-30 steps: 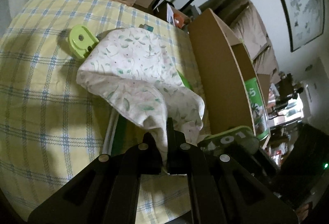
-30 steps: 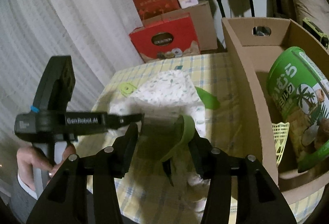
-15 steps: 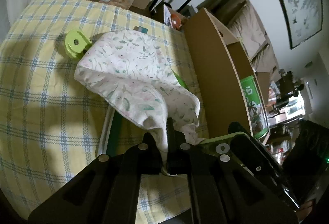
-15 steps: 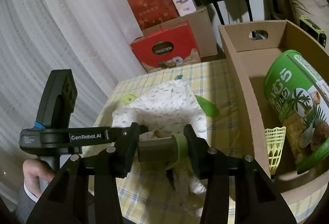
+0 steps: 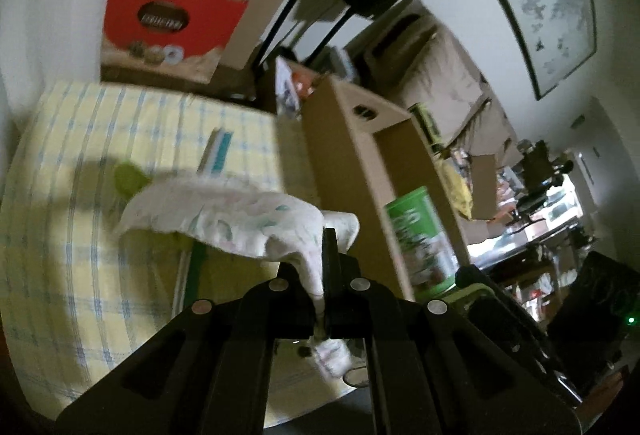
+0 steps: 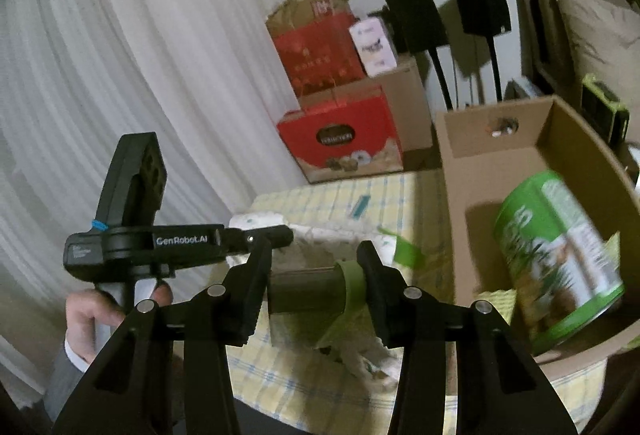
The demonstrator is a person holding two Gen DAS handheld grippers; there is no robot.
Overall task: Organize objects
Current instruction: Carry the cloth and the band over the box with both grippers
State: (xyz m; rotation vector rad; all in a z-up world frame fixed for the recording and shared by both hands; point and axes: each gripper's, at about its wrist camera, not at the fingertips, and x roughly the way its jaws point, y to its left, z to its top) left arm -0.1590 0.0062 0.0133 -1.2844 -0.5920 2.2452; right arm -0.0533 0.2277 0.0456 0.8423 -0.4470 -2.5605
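Note:
My left gripper (image 5: 323, 255) is shut on a corner of the white floral cloth (image 5: 224, 215) and holds it lifted above the yellow checked table (image 5: 60, 235). The cloth also shows in the right wrist view (image 6: 320, 235). My right gripper (image 6: 316, 275) is shut on a dark cylinder with a green band (image 6: 316, 289), held above the table's front edge. The left gripper's body shows in the right wrist view (image 6: 160, 241). An open cardboard box (image 6: 472, 203) stands at the right with a green can (image 6: 560, 255) inside; the can also shows in the left wrist view (image 5: 420, 235).
A green round object (image 5: 128, 175) lies on the table behind the cloth, and a small teal-edged packet (image 5: 218, 151) lies farther back. A green flat piece (image 6: 406, 251) lies near the box. Red and brown boxes (image 6: 340, 139) stand behind the table. A white curtain hangs at the left.
My left gripper has risen and lifted the cloth off the table, uncovering things under it. My right gripper has risen a little with the cylinder and turned toward the box.

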